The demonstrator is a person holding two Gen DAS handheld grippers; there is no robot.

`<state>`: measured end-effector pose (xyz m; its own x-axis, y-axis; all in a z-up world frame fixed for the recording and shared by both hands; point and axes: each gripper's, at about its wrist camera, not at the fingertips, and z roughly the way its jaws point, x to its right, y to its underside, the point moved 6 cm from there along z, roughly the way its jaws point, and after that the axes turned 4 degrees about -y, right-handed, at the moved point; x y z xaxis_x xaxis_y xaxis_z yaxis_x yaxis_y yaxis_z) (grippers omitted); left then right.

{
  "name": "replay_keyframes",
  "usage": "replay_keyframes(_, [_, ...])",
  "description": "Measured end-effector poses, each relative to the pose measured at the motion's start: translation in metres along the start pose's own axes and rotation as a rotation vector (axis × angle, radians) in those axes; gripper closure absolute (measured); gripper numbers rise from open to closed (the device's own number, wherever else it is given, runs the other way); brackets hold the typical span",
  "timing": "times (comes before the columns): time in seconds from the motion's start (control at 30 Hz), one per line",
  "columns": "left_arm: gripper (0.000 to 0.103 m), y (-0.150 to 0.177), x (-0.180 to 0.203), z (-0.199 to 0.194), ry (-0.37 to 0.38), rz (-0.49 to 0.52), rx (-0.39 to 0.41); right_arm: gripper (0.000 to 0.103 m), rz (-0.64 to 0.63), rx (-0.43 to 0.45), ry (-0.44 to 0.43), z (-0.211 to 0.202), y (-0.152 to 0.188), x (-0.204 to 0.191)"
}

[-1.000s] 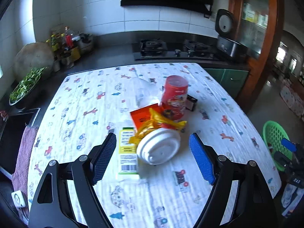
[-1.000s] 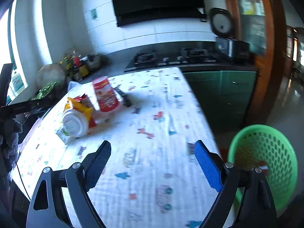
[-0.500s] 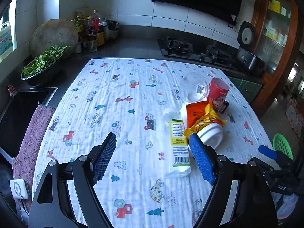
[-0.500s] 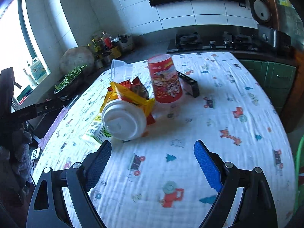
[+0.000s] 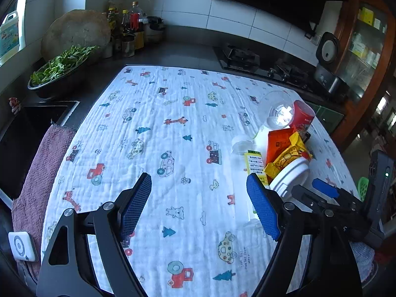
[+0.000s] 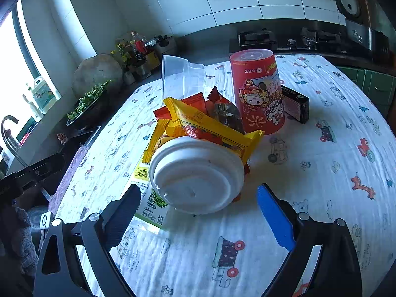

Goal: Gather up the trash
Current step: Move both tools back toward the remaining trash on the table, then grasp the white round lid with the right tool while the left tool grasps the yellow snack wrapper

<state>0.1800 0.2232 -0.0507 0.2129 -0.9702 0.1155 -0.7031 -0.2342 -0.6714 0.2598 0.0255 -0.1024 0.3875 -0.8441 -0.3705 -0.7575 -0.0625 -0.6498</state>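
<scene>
Right gripper lined up on the white lid at the front of the trash pile

The trash sits heaped together on the printed tablecloth point(image 6: 334, 113), probably so it can be taken piece by piece, and the white lid point(image 6: 196, 174) leans at the front of the heap. Yellow wrappers point(image 6: 212, 126) and an orange packet point(image 6: 195, 101) lie just behind the lid, the red cup point(image 6: 257, 91) stands upside down behind and right of it, a clear plastic cup point(image 6: 183, 76) lies behind and left, and a juice bottle point(image 6: 148, 198) lies partly under its left edge. The right gripper point(image 6: 198, 214) is released, jaws wide and empty, and the lid is just ahead of the gap between the fingers, not yet touched. The left gripper point(image 5: 199, 206) is also released and holds nothing; it hovers over bare cloth, with the lid off to its right, perhaps to leave room.
</scene>
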Motion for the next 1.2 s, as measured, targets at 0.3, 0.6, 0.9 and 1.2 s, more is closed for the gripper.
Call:
replay_keyframes(0.3, [0.025,0.001,-0.005,0.013,0.009,-0.008,-0.02,0.008,0.056,0.007,0.034,0.023,-0.007,0.004])
replay_keyframes(0.6, [0.025,0.002,-0.007,0.019,0.016,-0.018,-0.032,0.007,0.065,0.005,0.066,0.039,-0.009,0.003])
replay_keyframes(0.9, [0.025,0.003,-0.001,0.023,0.02,-0.018,-0.04,0.012,0.079,0.005,0.086,0.043,-0.007,0.004])
replay_keyframes(1.2, [0.025,0.006,0.015,0.029,0.047,-0.006,-0.056,0.013,0.042,0.045,0.082,0.007,0.0,0.012])
